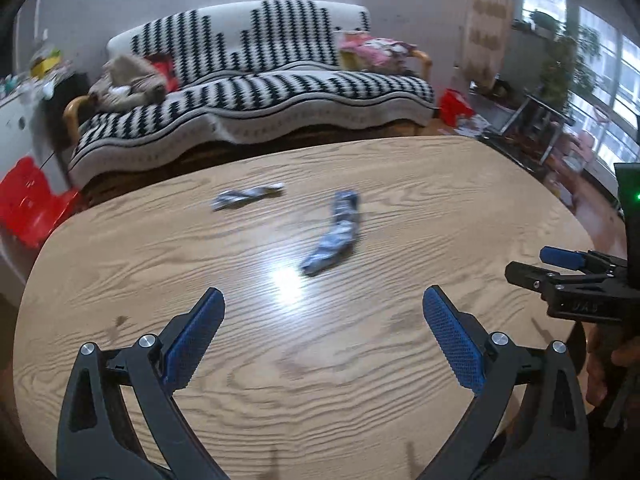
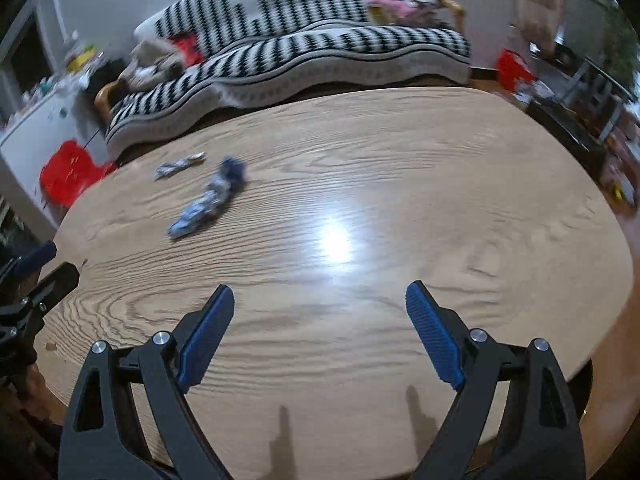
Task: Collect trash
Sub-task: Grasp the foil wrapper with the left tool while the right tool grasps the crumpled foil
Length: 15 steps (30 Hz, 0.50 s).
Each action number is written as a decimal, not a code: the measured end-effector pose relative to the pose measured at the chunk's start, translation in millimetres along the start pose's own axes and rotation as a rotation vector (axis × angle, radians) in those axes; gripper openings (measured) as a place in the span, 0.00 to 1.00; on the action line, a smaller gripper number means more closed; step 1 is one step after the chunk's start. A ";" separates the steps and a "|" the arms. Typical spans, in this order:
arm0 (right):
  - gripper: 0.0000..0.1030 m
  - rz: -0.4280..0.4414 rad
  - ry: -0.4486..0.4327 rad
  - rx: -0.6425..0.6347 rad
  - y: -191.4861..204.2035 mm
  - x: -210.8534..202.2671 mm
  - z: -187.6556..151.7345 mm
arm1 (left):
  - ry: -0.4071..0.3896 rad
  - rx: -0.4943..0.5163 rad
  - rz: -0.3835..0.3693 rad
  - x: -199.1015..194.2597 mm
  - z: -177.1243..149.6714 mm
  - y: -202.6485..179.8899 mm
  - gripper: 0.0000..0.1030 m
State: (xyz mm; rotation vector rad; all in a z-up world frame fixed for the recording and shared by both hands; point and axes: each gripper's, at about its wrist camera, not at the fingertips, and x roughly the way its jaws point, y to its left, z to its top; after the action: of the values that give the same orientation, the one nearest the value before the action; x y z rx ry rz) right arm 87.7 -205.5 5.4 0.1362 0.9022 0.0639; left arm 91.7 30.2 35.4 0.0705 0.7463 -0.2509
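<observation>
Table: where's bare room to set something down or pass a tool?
Most of the table is bare: the whole right half and the near strip in front of the open left tool and open right tool. Only the far-left part is taken, by the blue wrapper and the smaller grey wrapper beyond it, lying apart.

Ahead of the blue-padded, black-framed left gripper (image 1: 322,294) a blue-and-white crumpled wrapper (image 1: 334,232) is lying on the pale wood-grain table (image 1: 440,208), a silver-white twisted wrapper (image 1: 246,196) beyond it. A black-and-white zigzag sofa cover (image 1: 256,80) is showing farther off, flanked by red stools (image 1: 30,204).
</observation>
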 end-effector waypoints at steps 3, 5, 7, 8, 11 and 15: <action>0.82 0.028 0.013 -0.033 29.4 16.7 9.0 | 0.007 -0.003 0.034 3.6 -2.0 22.3 0.94; 0.82 0.031 0.008 -0.057 44.1 25.3 17.1 | -0.001 0.007 0.046 6.9 -0.8 33.8 0.94; 0.82 0.039 0.008 -0.076 63.5 40.1 29.9 | -0.019 0.002 0.019 13.7 5.0 52.1 0.94; 0.82 0.044 0.014 -0.085 72.7 49.0 37.4 | -0.015 0.003 0.022 16.7 6.2 56.2 0.94; 0.82 0.054 0.016 -0.108 95.8 73.3 57.4 | 0.015 0.045 0.039 34.0 18.2 71.5 0.94; 0.82 0.053 0.035 -0.117 119.6 110.1 81.7 | 0.020 0.118 0.065 63.8 41.1 89.4 0.94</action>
State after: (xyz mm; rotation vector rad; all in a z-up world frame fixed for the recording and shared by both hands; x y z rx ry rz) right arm 220.2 -82.2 -12.9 0.0504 0.9270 0.1688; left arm 186.4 97.7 19.9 0.2093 0.7475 -0.2319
